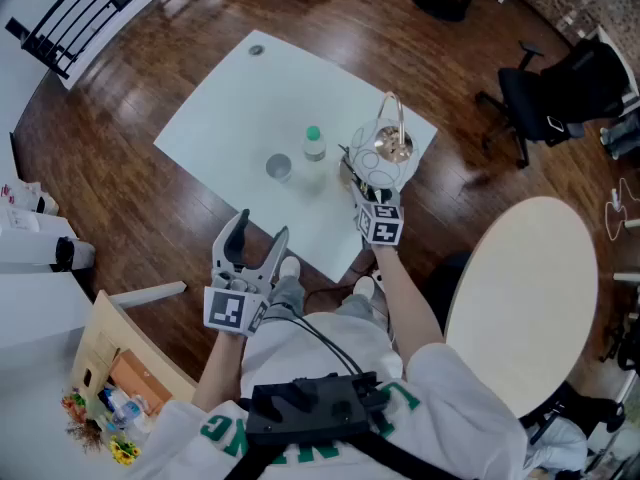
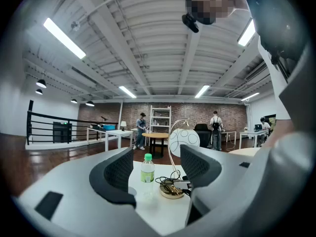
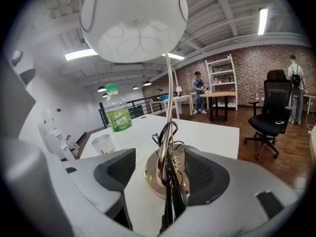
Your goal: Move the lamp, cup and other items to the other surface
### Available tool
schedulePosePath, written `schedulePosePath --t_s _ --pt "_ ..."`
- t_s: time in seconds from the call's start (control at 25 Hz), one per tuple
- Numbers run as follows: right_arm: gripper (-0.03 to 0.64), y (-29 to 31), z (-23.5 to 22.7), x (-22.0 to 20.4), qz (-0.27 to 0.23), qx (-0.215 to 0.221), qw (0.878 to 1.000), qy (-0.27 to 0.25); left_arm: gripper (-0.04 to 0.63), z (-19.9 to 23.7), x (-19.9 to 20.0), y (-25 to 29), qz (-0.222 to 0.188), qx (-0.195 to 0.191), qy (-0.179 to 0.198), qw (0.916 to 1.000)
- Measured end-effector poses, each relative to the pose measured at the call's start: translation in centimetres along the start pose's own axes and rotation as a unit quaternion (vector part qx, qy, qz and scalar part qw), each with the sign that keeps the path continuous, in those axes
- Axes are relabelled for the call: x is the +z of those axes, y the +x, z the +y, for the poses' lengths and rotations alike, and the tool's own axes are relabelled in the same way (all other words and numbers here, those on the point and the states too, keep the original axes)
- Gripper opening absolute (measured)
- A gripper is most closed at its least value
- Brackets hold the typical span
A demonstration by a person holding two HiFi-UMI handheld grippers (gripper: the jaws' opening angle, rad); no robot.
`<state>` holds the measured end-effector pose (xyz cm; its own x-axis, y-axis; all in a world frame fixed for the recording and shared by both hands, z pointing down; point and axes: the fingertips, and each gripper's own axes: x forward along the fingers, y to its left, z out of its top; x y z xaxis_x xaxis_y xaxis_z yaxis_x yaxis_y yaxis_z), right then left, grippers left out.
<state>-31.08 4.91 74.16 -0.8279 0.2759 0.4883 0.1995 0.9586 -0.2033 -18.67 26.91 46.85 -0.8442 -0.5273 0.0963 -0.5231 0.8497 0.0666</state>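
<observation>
On the white rectangular table (image 1: 230, 108), right hand-held gripper (image 3: 158, 174) spread wide, gold-stemmed, white-globed lamp (image 3: 133, 21) standing between its jaws, ungripped.

Black office chair (image 1: 555, 93) top rt, black railing (image 1: 78, 10) top lt — dark wood floor (image 1: 110, 163).

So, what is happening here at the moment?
A person works with two hand-held grippers at the white table. The right gripper has its open jaws around the base of the lamp, not yet clamped. The left gripper hangs open and empty near the table's edge. The bottle and cup stand beside the lamp.
</observation>
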Motion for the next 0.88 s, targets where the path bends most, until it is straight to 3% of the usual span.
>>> schedulePosePath --t_s 0.16,0.32,0.52,0.88 --pt "0.254 3.4 -2.8 -1.1 0.029 -0.047 0.998 -0.011 0.301 1.6 -1.9 -1.0 0.008 0.008 0.026 0.9996" --pt "0.130 5.0 -3.7 -0.3 0.051 -0.095 0.992 -0.057 0.301 3.1 -2.7 -2.3 0.026 0.028 0.016 0.9991" --pt "0.053 4.8 -3.1 0.4 0.041 -0.136 0.984 -0.107 0.299 5.1 -4.5 -4.3 0.046 0.047 0.009 0.9978" --pt "0.043 1.6 -1.4 1.4 0.004 -0.114 0.980 -0.164 0.299 6.6 -5.3 -4.5 0.043 0.034 0.022 0.9983"
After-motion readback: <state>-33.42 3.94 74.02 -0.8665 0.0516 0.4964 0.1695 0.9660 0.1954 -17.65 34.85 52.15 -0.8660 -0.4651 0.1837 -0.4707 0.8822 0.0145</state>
